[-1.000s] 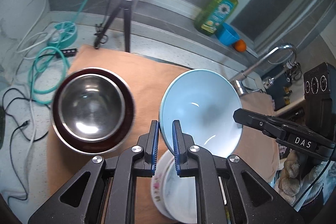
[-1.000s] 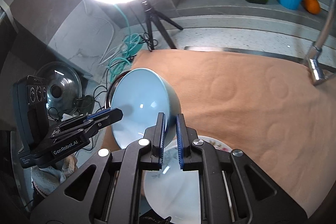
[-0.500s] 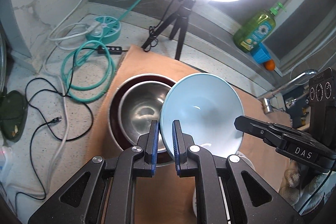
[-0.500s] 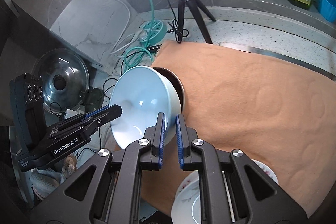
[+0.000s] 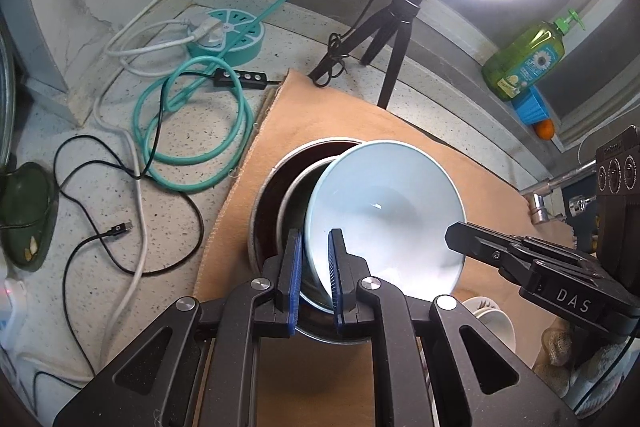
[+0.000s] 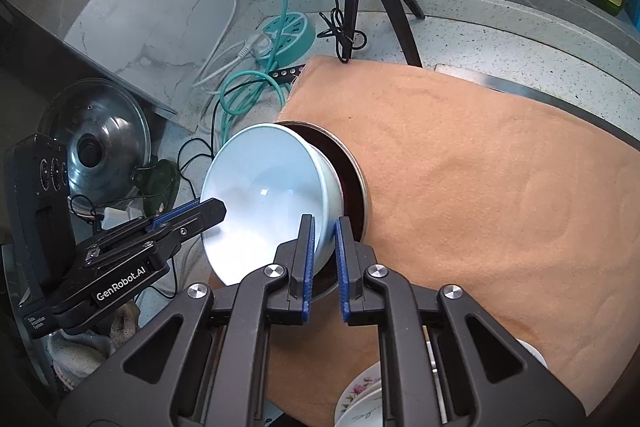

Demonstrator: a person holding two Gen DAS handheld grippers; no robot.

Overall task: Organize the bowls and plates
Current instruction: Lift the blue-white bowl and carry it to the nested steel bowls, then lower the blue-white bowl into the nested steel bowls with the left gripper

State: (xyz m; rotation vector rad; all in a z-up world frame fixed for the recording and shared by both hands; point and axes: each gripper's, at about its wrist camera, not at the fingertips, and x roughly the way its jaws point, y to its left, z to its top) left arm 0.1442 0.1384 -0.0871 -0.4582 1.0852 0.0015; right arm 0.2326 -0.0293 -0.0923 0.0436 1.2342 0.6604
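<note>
Blue-padded fingers [image 5: 294, 267] of the left gripper [image 5: 314, 269] pinch the near rim of the pale blue bowl [image 5: 384, 211]; the right gripper [image 6: 323, 257] clamps the opposite rim. Bowl sits tilted, centre frame in both views, over the steel bowl [image 5: 294, 195] nested in the dark red bowl [image 5: 272, 195] on the orange cloth [image 6: 480, 187]. Flowered plates [image 6: 360, 399] lower right. Risk: thin rim grips on glazed ceramic, uneven release could let it slip and clank or chip against the steel.

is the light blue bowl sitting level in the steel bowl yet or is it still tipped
Tipped. The light blue bowl leans with its opening turned sideways, rim pinched by both the left hand-held gripper and right hand-held gripper, over the steel bowl.
</note>
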